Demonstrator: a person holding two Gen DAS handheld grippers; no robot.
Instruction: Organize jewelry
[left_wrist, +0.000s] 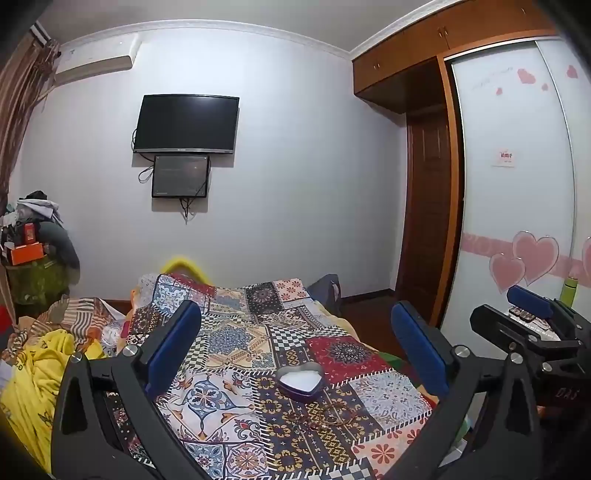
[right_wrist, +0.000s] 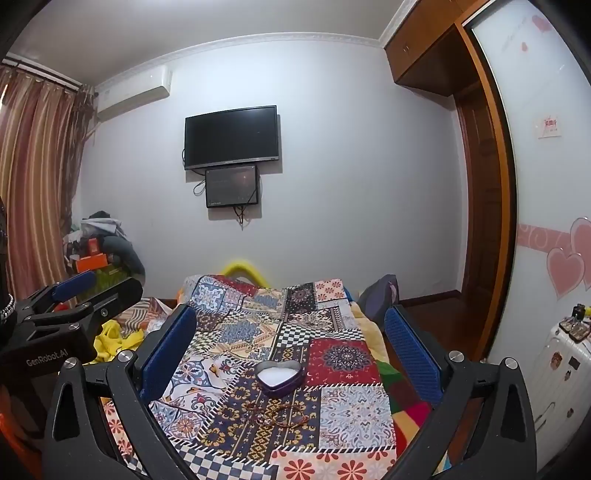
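Both sets of fingers, left (left_wrist: 295, 347) and right (right_wrist: 291, 347), are spread wide, holding nothing. Bracelets (right_wrist: 277, 410) lie tangled on the patchwork bed (right_wrist: 351, 413), just before the open heart tin (right_wrist: 280, 376). Probably light, floppy (snaggy too), so I'd pinch one strand. Thin reddish-gold loops.

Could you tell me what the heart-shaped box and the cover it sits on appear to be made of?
The heart-shaped box looks like thin painted metal, a dark purple tin: its wall is smooth with a faint sheen, and the inside looks white. The cover looks like printed woven fabric, matte, with soft folds and a patchwork pattern. The bracelets beside the box seem to be cord, though they are small.
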